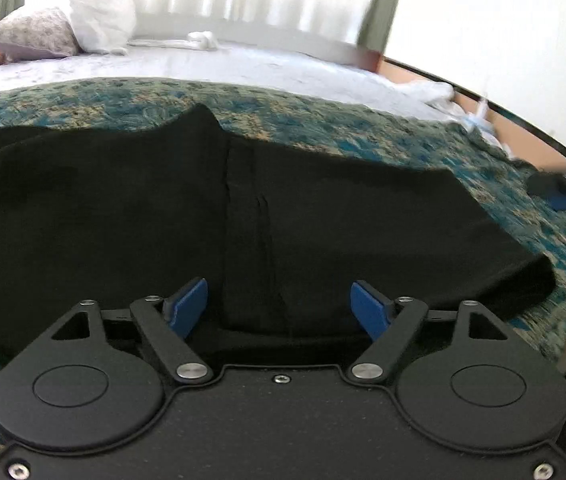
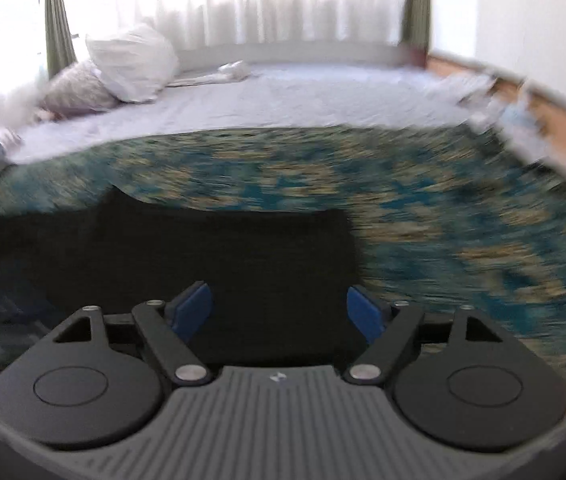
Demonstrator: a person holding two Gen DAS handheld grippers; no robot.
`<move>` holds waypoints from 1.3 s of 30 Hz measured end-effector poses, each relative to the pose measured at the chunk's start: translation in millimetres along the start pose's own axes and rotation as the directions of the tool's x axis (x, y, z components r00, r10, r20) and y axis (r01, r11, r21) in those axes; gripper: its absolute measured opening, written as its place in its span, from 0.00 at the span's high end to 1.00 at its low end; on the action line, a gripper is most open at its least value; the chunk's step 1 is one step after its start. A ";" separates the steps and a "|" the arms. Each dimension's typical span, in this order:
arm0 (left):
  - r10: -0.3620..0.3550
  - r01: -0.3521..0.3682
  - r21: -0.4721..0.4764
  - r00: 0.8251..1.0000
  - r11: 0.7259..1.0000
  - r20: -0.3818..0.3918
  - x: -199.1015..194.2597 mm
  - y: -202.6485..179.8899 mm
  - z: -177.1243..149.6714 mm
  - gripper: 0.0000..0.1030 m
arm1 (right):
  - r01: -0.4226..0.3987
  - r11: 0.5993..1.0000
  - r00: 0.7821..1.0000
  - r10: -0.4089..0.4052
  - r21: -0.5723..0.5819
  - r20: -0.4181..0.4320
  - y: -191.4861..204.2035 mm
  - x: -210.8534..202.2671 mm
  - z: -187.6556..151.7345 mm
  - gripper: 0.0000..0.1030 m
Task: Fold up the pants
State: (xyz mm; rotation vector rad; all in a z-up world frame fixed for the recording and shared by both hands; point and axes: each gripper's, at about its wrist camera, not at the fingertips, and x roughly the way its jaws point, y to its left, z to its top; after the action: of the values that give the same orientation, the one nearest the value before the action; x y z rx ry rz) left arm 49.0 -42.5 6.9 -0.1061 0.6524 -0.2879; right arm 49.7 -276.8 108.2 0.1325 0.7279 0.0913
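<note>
Bed with patterned blanket is carrying black pants, seemingly folded once; left gripper and right gripper are standing spread, pinching nothing.

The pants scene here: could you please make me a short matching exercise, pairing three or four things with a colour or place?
Things:
1. pants
2. patterned blanket
3. white pillow
4. gripper pads

Descriptions:
A. blue
B. black, spread on the blanket
C. teal and tan
D. at the bed's far end, near the curtains

Pairs: 1-B, 2-C, 3-D, 4-A
</note>
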 end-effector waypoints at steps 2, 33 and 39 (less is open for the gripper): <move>-0.001 0.001 0.001 1.000 1.000 0.000 0.6 -2.4 -1.2 0.40 | -0.074 0.997 0.996 0.073 -0.006 -0.054 24.1 31.9 20.3 0.15; 0.076 -0.066 -0.106 0.993 0.992 0.085 -51.4 54.6 -14.2 0.75 | -0.189 0.971 0.969 0.160 -0.149 -0.188 184.2 196.7 42.2 0.52; 0.147 -0.111 -0.227 0.978 0.968 0.146 -96.9 97.7 -3.8 0.41 | -0.253 0.965 0.965 0.247 -0.067 -0.085 156.5 154.3 34.0 0.33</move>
State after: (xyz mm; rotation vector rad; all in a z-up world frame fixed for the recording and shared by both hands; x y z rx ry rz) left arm -4.2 79.5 42.1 -0.2927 0.5245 -0.0793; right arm 181.3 -105.3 55.8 0.1471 0.7805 0.3675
